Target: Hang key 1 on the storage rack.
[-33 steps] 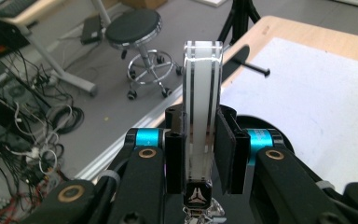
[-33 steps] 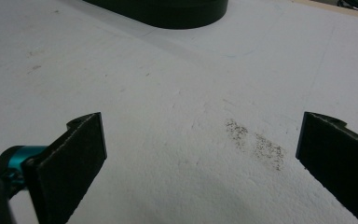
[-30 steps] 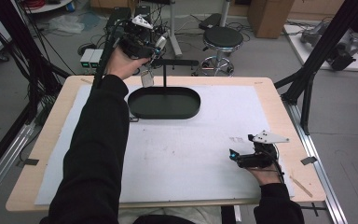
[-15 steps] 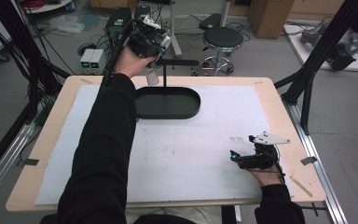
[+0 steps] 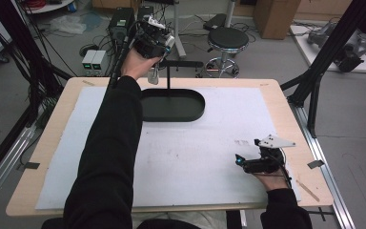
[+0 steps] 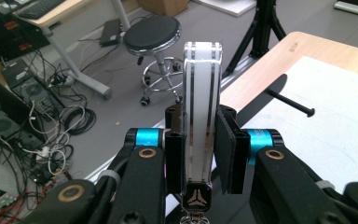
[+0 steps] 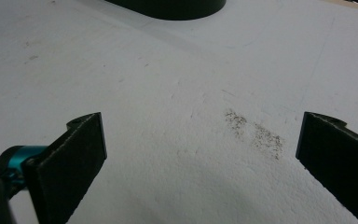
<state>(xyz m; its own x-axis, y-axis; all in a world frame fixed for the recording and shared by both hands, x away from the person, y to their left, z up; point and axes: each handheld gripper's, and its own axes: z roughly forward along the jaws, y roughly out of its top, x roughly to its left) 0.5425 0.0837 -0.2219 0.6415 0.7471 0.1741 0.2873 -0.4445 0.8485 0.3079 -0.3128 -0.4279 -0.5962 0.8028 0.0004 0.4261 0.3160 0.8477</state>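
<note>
My left gripper [image 5: 155, 53] is raised beyond the table's far edge, shut on a flat white strip with dark stripes and a metal clasp [image 6: 201, 107]. The strip [image 5: 153, 75] hangs just left of a black stand's upright post [image 5: 167, 78]. The stand's crossbar [image 5: 183, 63] runs to the right, and its oval base [image 5: 171, 105] sits on the white mat. In the left gripper view the crossbar [image 6: 290, 99] lies to the right of the strip, apart from it. My right gripper [image 5: 240, 162] rests low over the mat at the near right, open with nothing between its jaws [image 7: 200, 144].
A white mat [image 5: 205, 143] covers most of the wooden table [image 5: 286, 109]. Black frame struts [image 5: 314, 81] rise at the right edge. Behind the table stand a round stool [image 5: 226, 38] and electronics boxes with cables [image 5: 95, 59] on the floor.
The left hand has carried the strip to the right and slightly down, closer to the stand's post. The right gripper has stayed where it was.
</note>
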